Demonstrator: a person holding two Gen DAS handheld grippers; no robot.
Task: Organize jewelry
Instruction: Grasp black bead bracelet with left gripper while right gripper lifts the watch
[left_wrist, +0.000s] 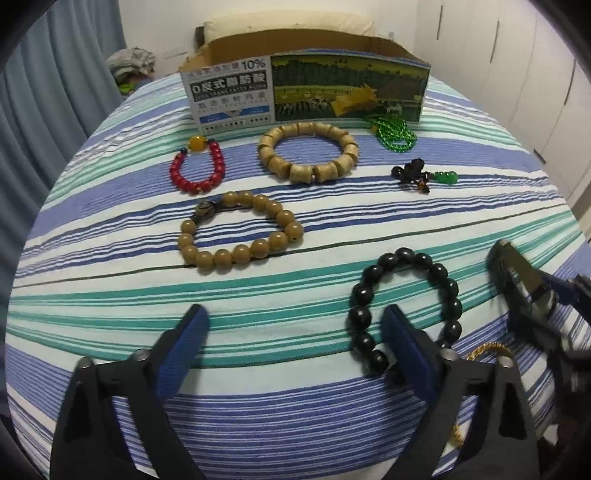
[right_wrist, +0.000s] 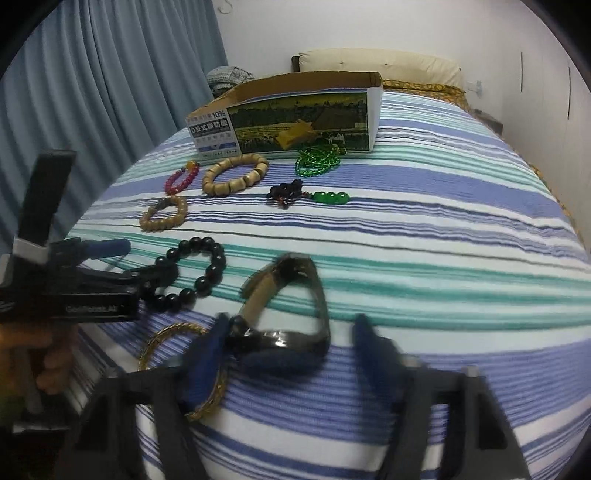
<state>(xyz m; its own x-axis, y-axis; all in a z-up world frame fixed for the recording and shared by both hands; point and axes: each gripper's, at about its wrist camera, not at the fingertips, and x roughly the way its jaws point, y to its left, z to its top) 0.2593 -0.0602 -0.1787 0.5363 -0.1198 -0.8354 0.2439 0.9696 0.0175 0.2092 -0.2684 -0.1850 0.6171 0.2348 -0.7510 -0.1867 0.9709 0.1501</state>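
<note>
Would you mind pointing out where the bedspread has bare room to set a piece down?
Free: the wide right side beyond the green pendant and watch. Crowded: the left half, from the box to the black bracelet.

The left tongs (left_wrist: 293, 334) stood wide open over the striped bed (left_wrist: 110, 295), one blue pad inside the black bracelet (left_wrist: 406, 310).

Cardboard box (left_wrist: 236, 94) front: "10%", "0反式脂肪酸"; smaller print unreadable.
</note>
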